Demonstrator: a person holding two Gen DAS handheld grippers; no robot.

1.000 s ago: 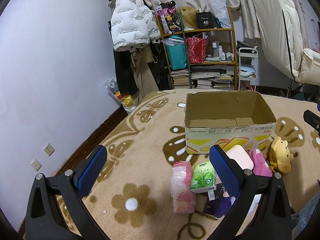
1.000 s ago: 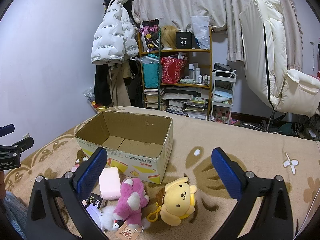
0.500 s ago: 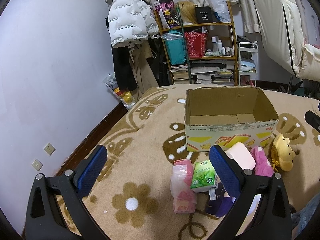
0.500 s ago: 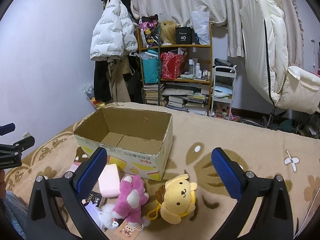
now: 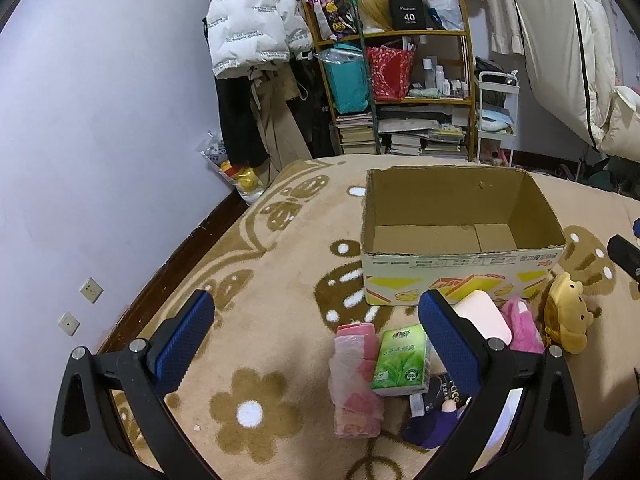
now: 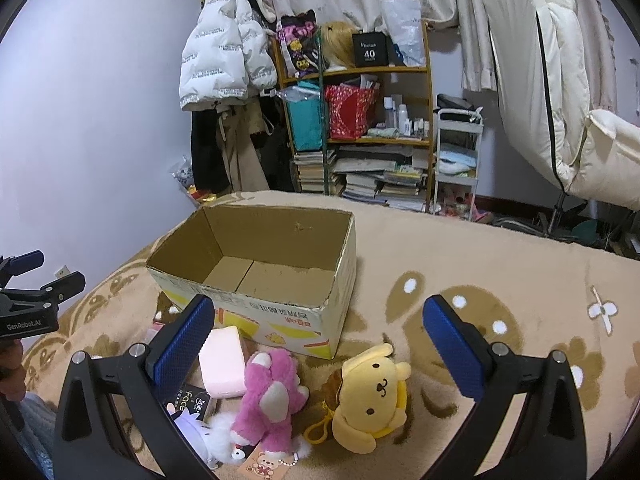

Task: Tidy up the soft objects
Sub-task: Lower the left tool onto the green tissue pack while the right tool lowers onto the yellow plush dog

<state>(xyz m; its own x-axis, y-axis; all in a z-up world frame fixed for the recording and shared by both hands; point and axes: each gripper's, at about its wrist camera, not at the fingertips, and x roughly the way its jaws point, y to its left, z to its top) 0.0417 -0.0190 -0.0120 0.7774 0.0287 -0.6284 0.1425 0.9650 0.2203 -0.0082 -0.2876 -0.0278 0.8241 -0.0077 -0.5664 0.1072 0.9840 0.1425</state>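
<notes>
An open cardboard box point(image 5: 460, 276) point(image 6: 280, 320) sits empty on a beige flowered blanket. In front of it lie a yellow dog plush point(image 6: 370, 396) point(image 5: 566, 316), a pink plush bear point(image 6: 272, 396) point(image 5: 520, 324), a pale pink soft block point(image 6: 222, 362) point(image 5: 486, 314), a green tissue pack point(image 5: 402, 356), a pink bagged bundle point(image 5: 354, 384) and a purple and white plush point(image 5: 432, 426) point(image 6: 208, 438). My left gripper point(image 5: 316, 344) hovers open, left of the pile. My right gripper point(image 6: 316, 348) hovers open above the plush toys. Neither holds anything.
A bookshelf point(image 6: 360, 128) crammed with books and bags stands behind the bed, with a white jacket point(image 5: 252, 28) hung beside it. A white cart point(image 6: 458, 156) and a cream chair point(image 6: 560, 92) stand at the right. A lilac wall point(image 5: 100, 140) borders the left.
Both grippers have tilted down and edged a little closer to the bed; the box and toys sit lower in view. Nothing on the blanket has moved.
</notes>
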